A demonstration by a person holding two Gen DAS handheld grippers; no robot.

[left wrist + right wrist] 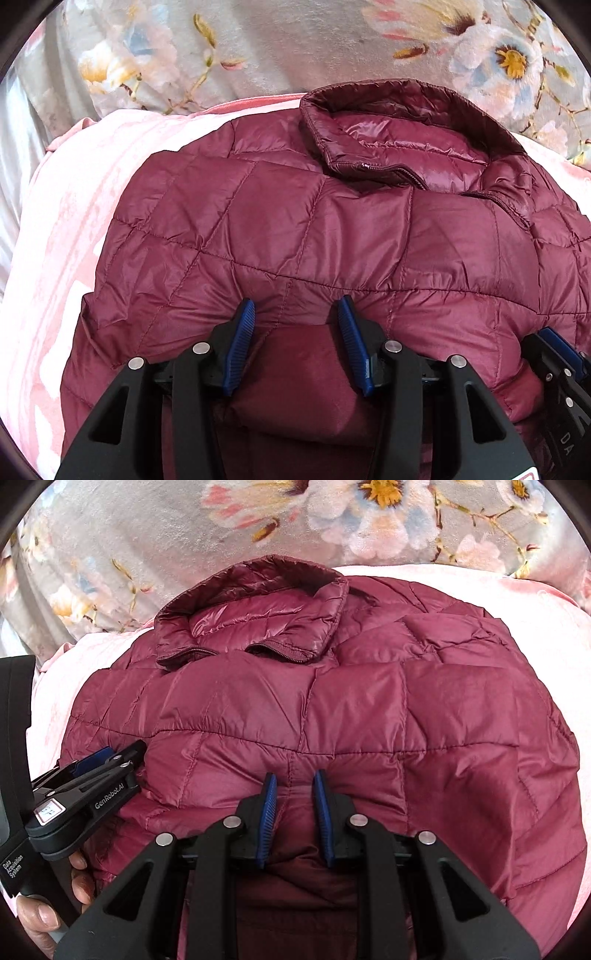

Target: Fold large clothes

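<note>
- Pink plush blanket (55, 229): folding surface.
- Maroon quilted puffer jacket (295, 229): hem doubled toward collar.
- Left gripper (297, 314): half-open, fabric bulging between.
- Right gripper (295, 786): narrow, pinching fold.

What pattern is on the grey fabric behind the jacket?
The grey fabric carries a floral print, pale blossoms with yellow centres. It shows best in the right wrist view.
</note>
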